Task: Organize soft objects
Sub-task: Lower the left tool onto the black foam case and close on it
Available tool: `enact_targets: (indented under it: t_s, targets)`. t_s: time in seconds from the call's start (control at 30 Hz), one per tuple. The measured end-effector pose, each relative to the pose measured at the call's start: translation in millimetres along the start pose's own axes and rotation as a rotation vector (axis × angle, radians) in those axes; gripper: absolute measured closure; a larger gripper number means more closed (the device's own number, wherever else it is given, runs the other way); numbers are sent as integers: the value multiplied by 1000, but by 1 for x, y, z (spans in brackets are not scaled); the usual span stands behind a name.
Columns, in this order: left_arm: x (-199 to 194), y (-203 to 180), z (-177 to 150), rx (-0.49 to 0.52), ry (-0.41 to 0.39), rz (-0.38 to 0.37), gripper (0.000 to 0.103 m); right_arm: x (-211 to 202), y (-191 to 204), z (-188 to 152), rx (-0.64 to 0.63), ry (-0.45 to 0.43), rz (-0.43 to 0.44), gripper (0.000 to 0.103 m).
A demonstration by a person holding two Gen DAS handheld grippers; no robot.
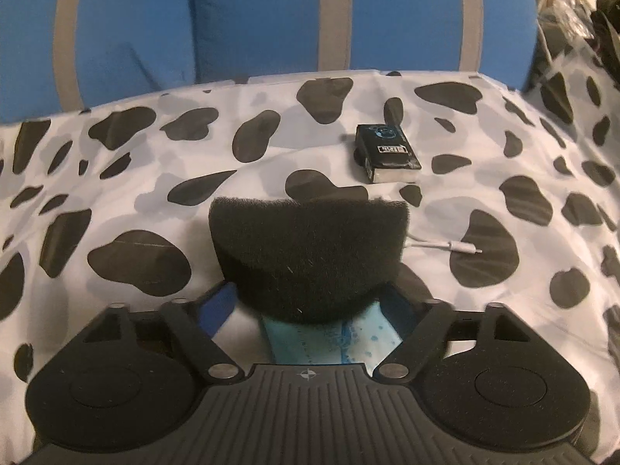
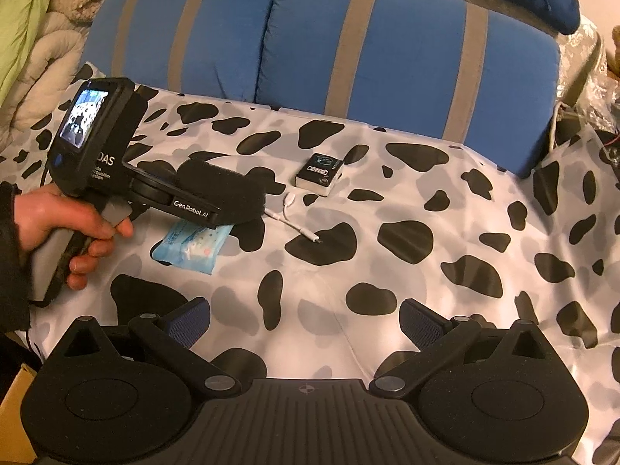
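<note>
A black foam sponge (image 1: 310, 252) sits between the fingers of my left gripper (image 1: 310, 300), which is shut on it; the foam narrows where the pads squeeze it and hides the fingertips. Seen from the right wrist, the sponge (image 2: 221, 190) hangs just above a light blue tissue pack (image 2: 193, 246) that lies on the cow-spotted sheet (image 2: 426, 271). The same pack (image 1: 341, 343) shows under the foam in the left wrist view. A hand (image 2: 69, 228) holds the left gripper's handle. My right gripper (image 2: 306, 325) stands open over the sheet with nothing between its fingers.
A small black box (image 2: 319, 170) lies further back on the sheet, with a white cable (image 2: 294, 224) in front of it. Blue cushions with grey stripes (image 2: 387, 50) line the back. Beige and green blankets (image 2: 46, 38) pile up at the left.
</note>
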State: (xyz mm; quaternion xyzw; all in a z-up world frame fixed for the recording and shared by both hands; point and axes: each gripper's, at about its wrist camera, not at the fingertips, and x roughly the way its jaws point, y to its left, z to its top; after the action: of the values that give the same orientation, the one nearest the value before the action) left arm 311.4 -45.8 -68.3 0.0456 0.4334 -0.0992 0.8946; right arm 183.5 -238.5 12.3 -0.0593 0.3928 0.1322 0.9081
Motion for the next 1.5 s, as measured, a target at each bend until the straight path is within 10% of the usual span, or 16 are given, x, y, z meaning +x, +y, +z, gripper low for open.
enact_targets:
  t_s: [0.17, 0.23, 0.47, 0.63, 0.83, 1.2, 1.5]
  targets:
    - [-3, 1, 1, 0, -4, -11, 59, 0, 1, 0, -1, 4, 3, 0]
    - [-4, 1, 0, 6, 9, -21, 101, 0, 2, -1, -9, 3, 3, 0]
    - [-9, 10, -6, 8, 33, -34, 98, 2, 6, 0, -19, 6, 0, 0]
    - [-18, 9, -6, 43, 0, -33, 42, 3, 10, 2, -20, 8, 2, 0]
    - [-31, -13, -1, 218, -141, 45, 24, 3, 16, 3, -38, 10, 12, 0]
    - [9, -43, 11, 437, -160, 130, 24, 6, 6, 4, 6, 26, 10, 0]
    - [18, -40, 13, 460, -117, 116, 57, 9, 1, 3, 31, 40, 3, 0]
